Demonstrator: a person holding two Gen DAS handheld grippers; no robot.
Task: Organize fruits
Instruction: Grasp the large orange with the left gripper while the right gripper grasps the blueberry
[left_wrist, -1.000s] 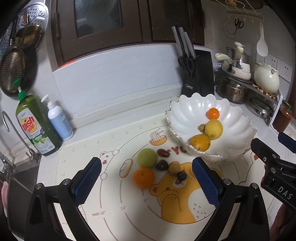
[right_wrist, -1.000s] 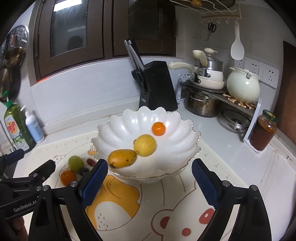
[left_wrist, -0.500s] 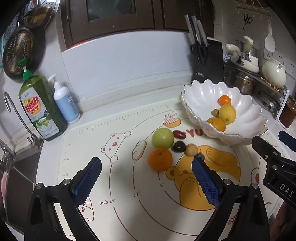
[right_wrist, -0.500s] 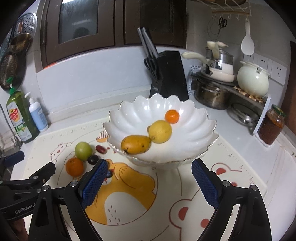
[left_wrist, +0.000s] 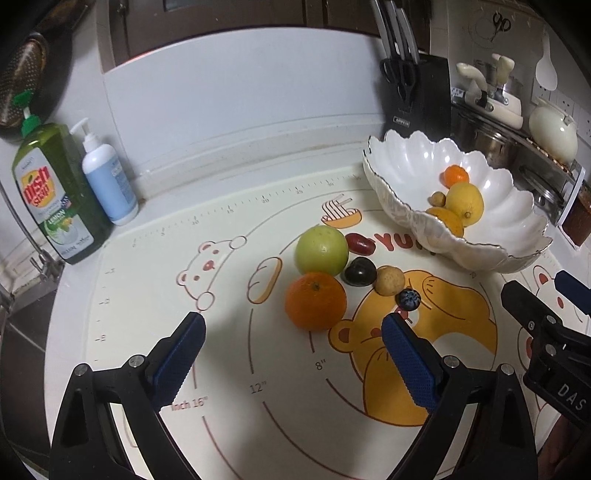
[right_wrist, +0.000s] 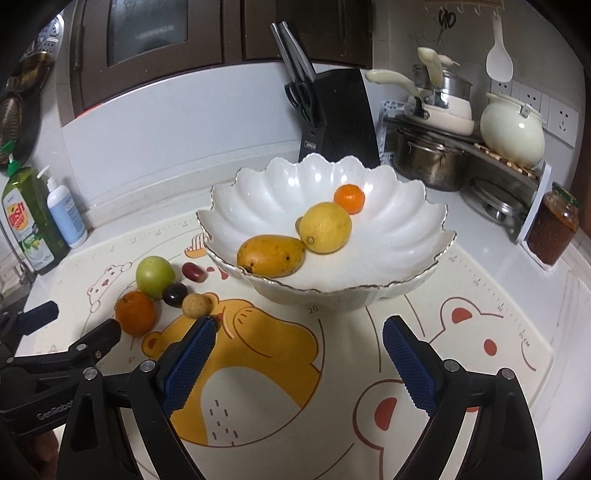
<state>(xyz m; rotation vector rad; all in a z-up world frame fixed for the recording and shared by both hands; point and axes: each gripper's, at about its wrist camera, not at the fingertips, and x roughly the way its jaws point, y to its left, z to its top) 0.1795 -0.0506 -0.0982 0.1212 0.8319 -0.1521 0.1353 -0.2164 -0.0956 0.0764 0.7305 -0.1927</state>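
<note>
- Left tool (left_wrist: 291, 332) is spread wide and holds nothing, poised above the printed cream silicone mat (left_wrist: 155, 280) on the counter, with its right-hand blue pad just beside the small dark blueberry (left_wrist: 408, 298).
- Right tool (right_wrist: 299, 341) is likewise spread and empty, aimed at the mat just in front of the scalloped white ceramic bowl (right_wrist: 391, 280).
- Risk, as I judge it: the loose fruits lie packed together, so pads closing on one could nudge its neighbours; the round orange (left_wrist: 315, 301), the green apple (left_wrist: 321, 250) and the blueberry would roll readily.
- The dark purple plum (left_wrist: 360, 272), the tan longan-like fruit (left_wrist: 389, 280) and the red date (left_wrist: 360, 243) are small, so a wide pinch could slip off them or catch two at once.
- A drop from height into the bowl could knock the fruit already there or chip its thin gilt rim.
- Both tools work close together and could collide near the bowl's front.
- Bowl contents: a yellow-orange mango (right_wrist: 271, 255) at the front, a yellow lemon (right_wrist: 325, 227) touching it, a small mandarin (right_wrist: 349, 198) behind, and a small tan fruit (left_wrist: 438, 198), largely hidden behind the lemon in the right wrist view.
- Six fruits remain on the mat, left of the bowl.
</note>
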